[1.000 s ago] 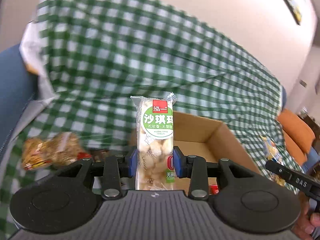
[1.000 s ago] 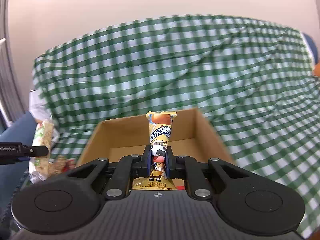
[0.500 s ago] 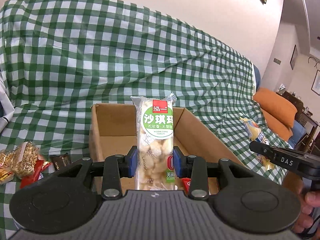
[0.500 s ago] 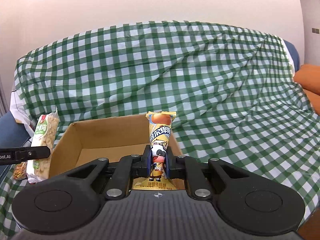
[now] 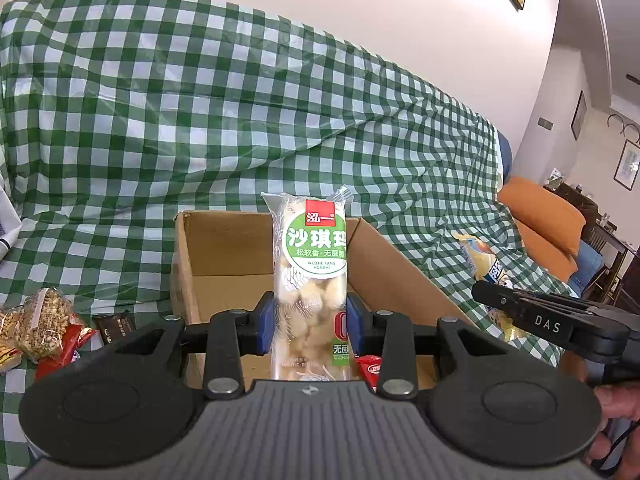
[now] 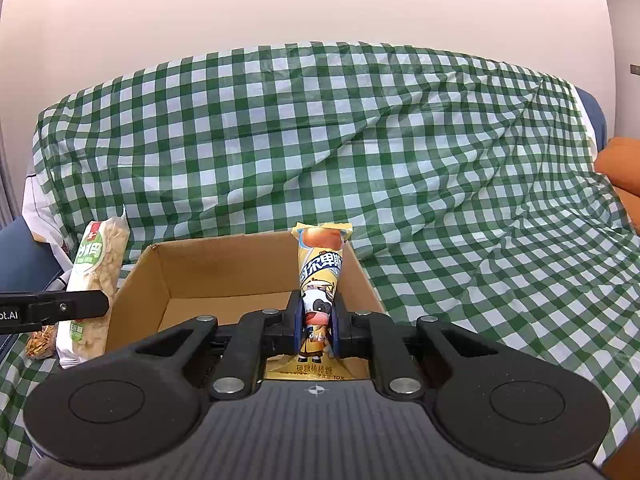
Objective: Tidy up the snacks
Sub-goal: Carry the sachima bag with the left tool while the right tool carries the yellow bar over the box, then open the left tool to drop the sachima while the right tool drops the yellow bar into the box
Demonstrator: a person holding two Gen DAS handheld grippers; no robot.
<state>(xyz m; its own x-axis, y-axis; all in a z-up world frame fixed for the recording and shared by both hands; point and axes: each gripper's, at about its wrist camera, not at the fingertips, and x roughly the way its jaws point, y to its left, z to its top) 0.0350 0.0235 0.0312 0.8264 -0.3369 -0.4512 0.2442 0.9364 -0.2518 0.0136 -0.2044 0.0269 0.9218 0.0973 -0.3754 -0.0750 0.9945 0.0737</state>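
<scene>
My left gripper (image 5: 310, 322) is shut on a clear sachima snack pack with a green label (image 5: 308, 276), held upright above the near edge of an open cardboard box (image 5: 224, 256). My right gripper (image 6: 316, 320) is shut on a yellow lollipop packet with a cow picture (image 6: 319, 280), held upright over the same box (image 6: 208, 276). The sachima pack also shows at the left of the right wrist view (image 6: 94, 280). The lollipop packet shows at the right of the left wrist view (image 5: 486, 264). A red packet (image 5: 368, 368) lies in the box.
Loose snacks (image 5: 44, 320) and a dark brown packet (image 5: 116, 324) lie left of the box on the green checked cloth (image 5: 240, 120) that covers the sofa. Orange cushions (image 5: 548, 220) sit at the far right. A wall stands behind.
Both views have steadied and swung so the box sits centred ahead. Both grippers stay shut on their packets, and the other gripper now shows closer in each view.
</scene>
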